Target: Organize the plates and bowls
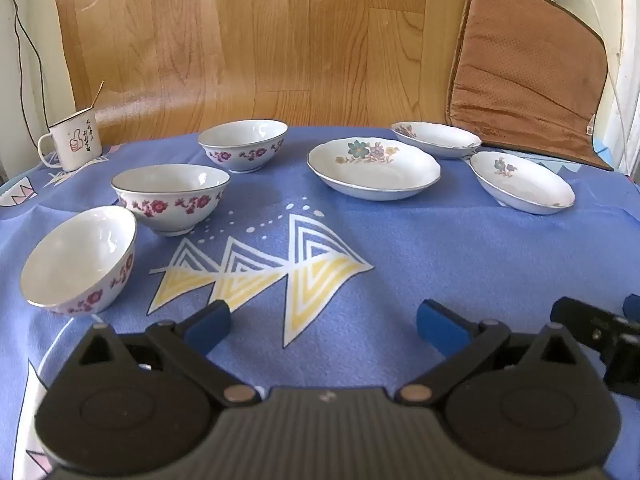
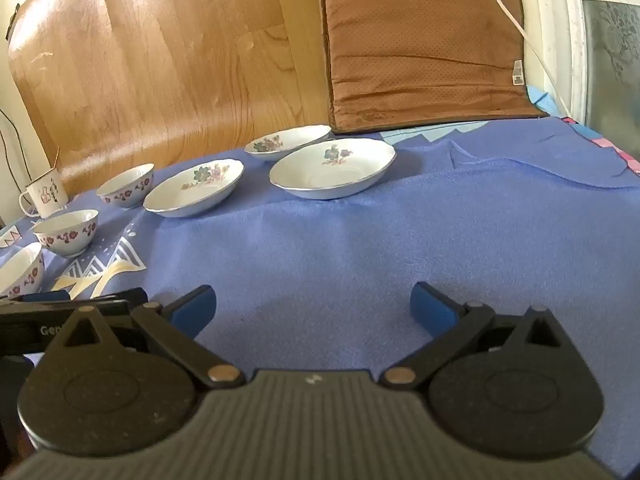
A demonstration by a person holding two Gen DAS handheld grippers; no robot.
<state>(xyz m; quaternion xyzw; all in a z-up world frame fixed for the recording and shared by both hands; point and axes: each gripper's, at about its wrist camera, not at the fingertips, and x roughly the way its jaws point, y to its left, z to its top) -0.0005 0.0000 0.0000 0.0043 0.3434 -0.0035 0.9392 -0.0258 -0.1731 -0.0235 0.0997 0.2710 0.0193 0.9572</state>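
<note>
Three white bowls with red flowers stand in a row on the left of the blue cloth: the near bowl, the middle bowl and the far bowl. Three shallow white plates with painted flowers lie on the right: a large plate, a back plate and a right plate. My left gripper hovers open over the cloth in front of them, nothing between its blue pads. My right gripper is open too, over bare cloth, with the plates ahead of it.
A white enamel mug with a stick in it stands at the back left. A brown cushion leans against the wall at the back right, beside a wooden panel. The blue cloth wrinkles toward the right.
</note>
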